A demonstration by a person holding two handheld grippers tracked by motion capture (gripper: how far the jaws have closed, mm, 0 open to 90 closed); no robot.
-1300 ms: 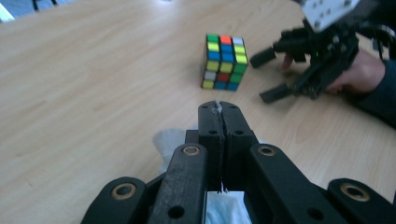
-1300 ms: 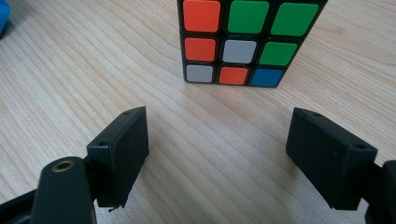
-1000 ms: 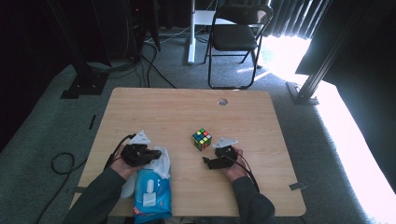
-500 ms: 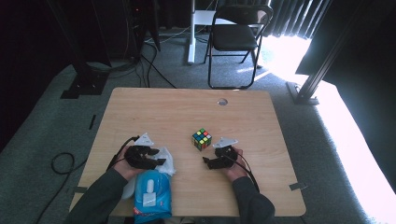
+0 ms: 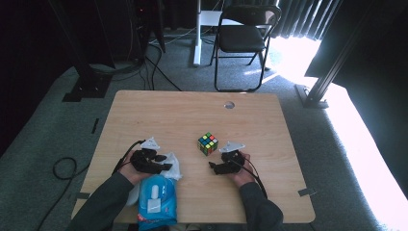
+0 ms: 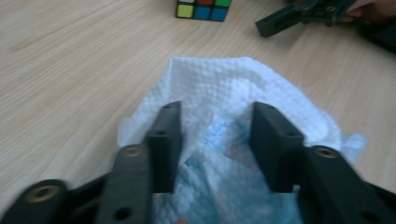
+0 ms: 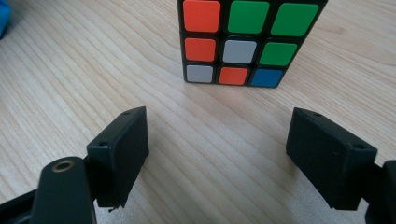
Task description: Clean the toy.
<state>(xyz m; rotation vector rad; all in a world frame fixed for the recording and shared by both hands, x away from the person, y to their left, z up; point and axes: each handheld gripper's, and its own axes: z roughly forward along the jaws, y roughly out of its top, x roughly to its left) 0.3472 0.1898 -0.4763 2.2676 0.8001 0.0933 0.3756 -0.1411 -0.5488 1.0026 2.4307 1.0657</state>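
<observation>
A white wipe (image 6: 233, 88) sticks up from a blue wipe packet (image 5: 155, 199) at the table's front left. My left gripper (image 5: 166, 163) lies over it. The wipe's crumpled fold stands between the two jaws (image 6: 217, 112), which have just been closing and are still apart, not pinching it. A scrambled puzzle cube (image 5: 208, 143) sits mid-table. My right gripper (image 5: 212, 167) rests on the wood just short of it. Its jaws (image 7: 217, 126) are spread wide with bare table between them and the cube (image 7: 247, 42) ahead.
The wooden table (image 5: 192, 110) has a round cable hole (image 5: 229, 104) near its far edge. A black folding chair (image 5: 243, 38) stands beyond it. The right gripper (image 6: 280, 18) and cube (image 6: 204, 9) appear at the top of the left gripper view.
The left gripper has shifted a little to the right over the wipe, and more white wipe now shows ahead of its jaws. The right gripper and cube have not moved.
</observation>
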